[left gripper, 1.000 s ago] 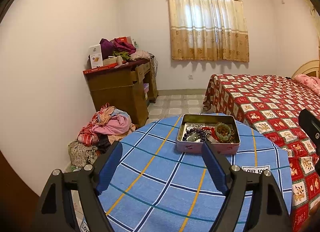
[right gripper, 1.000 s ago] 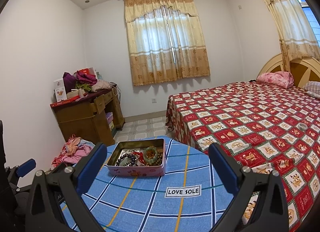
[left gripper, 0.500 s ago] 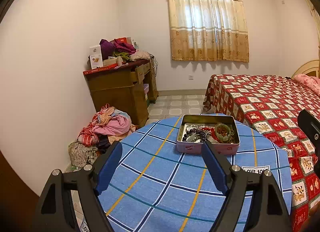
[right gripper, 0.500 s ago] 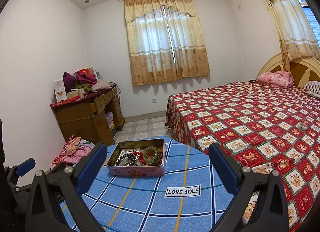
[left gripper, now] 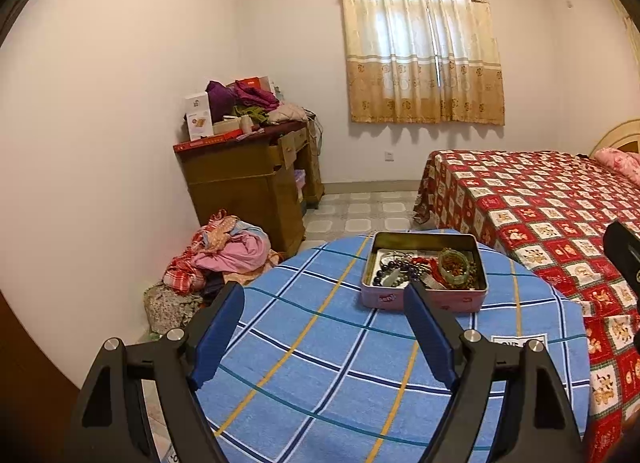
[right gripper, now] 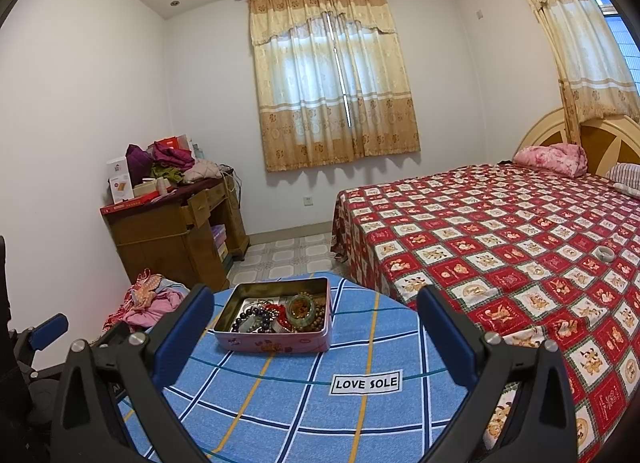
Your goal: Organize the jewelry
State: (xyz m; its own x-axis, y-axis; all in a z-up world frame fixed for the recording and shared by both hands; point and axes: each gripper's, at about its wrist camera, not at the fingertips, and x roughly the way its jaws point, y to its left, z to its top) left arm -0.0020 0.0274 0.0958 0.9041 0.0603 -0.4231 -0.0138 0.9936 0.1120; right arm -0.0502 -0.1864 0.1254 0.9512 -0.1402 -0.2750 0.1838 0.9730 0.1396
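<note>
a shallow rectangular pink metal tin (right gripper: 276, 337) with a gold-coloured inside is seen standing open on a round table covered by a blue towel cloth (right gripper: 304, 403) checked with white, navy, teal and yellow lines. the tin sits toward the far edge of the table, and it is filled with a tangle of jewelry (right gripper: 280, 313): dark purple bead strings, red beads, brownish wooden beads and a pale green bangle (right gripper: 301, 309) lying on top at the tin's right side. a white label reading "love sole" (right gripper: 366, 383) is sewn on the cloth nearer than the tin and to its right.

the left gripper (left gripper: 324, 331) is held over the near part of the table, its blue-padded fingers (left gripper: 218, 335) spread wide with only cloth seen between them; the tip of its right finger overlaps the tin's near wall in the left wrist view, though contact cannot be judged. the right gripper (right gripper: 314, 335) is likewise spread wide, with the tin framed between its fingers but farther off and untouched. nothing is pinched by either gripper.

beside the table a bed under a red checked bedspread (right gripper: 500, 247) is seen on the right, a cluttered brown wooden desk (right gripper: 176, 231) stands against the left wall, and a heap of pink and red clothes (left gripper: 224, 259) lies on the floor.
</note>
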